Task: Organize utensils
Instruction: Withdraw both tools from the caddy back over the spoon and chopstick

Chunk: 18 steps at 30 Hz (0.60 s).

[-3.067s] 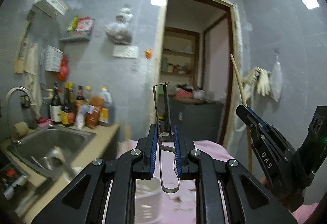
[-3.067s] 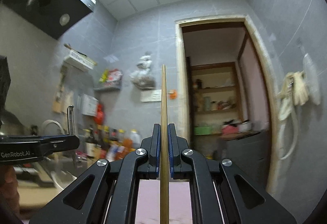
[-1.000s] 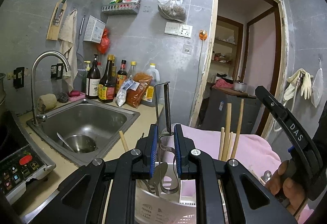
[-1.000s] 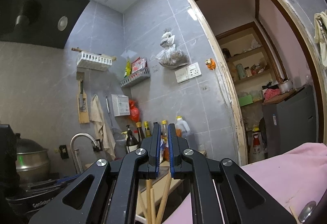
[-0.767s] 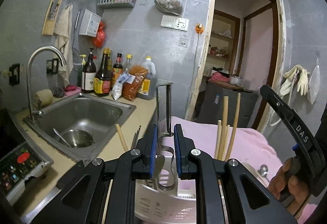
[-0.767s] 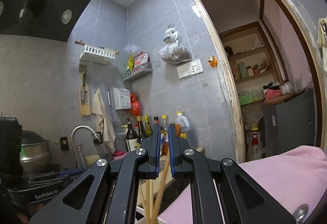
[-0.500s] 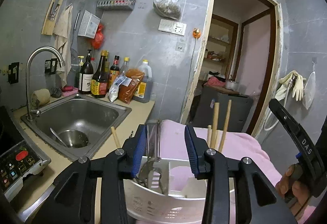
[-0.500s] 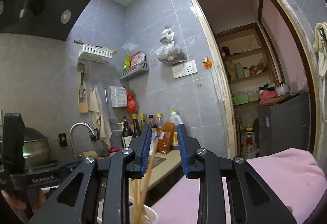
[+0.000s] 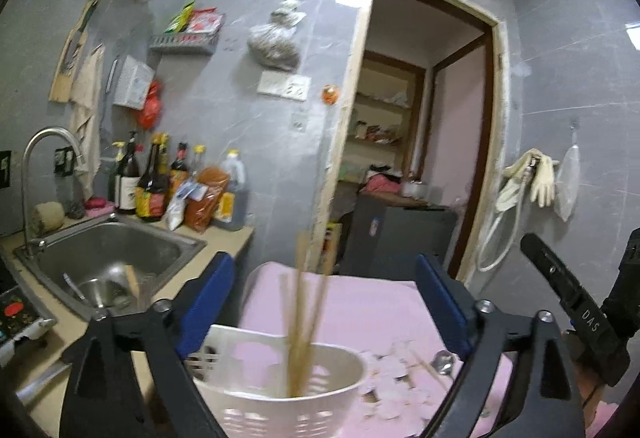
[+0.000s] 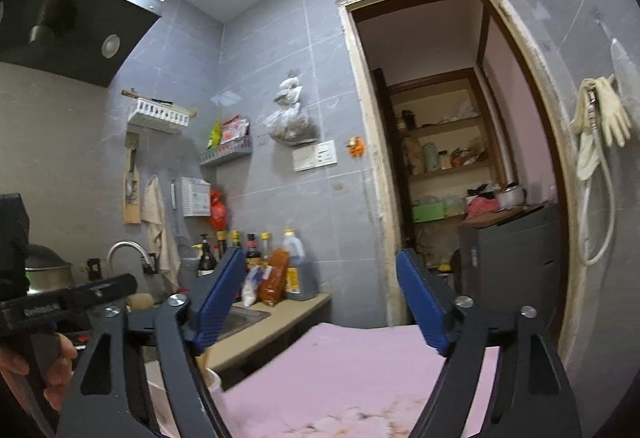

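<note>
The left gripper [image 9: 324, 302] has its fingers spread wide and empty above the white utensil holder [image 9: 280, 390], which sits at the near left edge of the pink-covered worktop [image 9: 360, 310]. Wooden chopsticks [image 9: 302, 318] stand upright in the holder. The right gripper [image 10: 320, 302] is likewise wide and empty. A spoon [image 9: 442, 360] lies on the cloth right of the holder. Farther left is the sink [image 9: 120, 250].

one white holder [image 9: 280, 394], three chopsticks [image 9: 300, 318], one spoon [image 9: 444, 359]
</note>
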Available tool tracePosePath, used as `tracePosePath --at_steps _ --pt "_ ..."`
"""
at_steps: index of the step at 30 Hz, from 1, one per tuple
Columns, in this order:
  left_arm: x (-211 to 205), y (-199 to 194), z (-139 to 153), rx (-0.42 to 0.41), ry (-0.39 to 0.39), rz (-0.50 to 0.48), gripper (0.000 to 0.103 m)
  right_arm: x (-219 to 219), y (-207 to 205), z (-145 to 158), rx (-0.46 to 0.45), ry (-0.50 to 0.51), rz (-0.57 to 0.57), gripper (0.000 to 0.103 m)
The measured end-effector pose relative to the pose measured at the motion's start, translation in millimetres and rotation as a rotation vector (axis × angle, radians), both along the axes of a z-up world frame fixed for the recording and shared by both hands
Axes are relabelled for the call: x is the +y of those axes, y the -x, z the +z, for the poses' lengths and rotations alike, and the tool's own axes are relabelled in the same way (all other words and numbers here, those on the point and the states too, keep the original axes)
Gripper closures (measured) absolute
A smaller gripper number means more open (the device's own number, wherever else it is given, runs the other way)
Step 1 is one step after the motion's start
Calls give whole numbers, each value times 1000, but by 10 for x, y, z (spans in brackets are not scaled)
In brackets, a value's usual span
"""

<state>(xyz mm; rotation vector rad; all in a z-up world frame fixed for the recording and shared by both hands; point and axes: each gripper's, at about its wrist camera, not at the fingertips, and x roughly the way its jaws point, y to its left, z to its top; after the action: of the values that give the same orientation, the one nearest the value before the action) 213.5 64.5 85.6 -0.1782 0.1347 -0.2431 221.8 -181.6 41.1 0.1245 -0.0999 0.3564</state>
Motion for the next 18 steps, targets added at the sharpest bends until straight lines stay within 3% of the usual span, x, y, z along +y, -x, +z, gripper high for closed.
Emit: tracePosePath --at_steps 5,13,18 --pt "-298 6 9 -13 -4 -43 5 -319 107 -27 9 5 -44 0" --pt "-796 -39 -86 28 -72 -137 5 -717 206 -143 27 44 -129 0" --pt "-1139 -136 -276 97 -141 -202 5 -915 182 -284 77 88 -171 0"
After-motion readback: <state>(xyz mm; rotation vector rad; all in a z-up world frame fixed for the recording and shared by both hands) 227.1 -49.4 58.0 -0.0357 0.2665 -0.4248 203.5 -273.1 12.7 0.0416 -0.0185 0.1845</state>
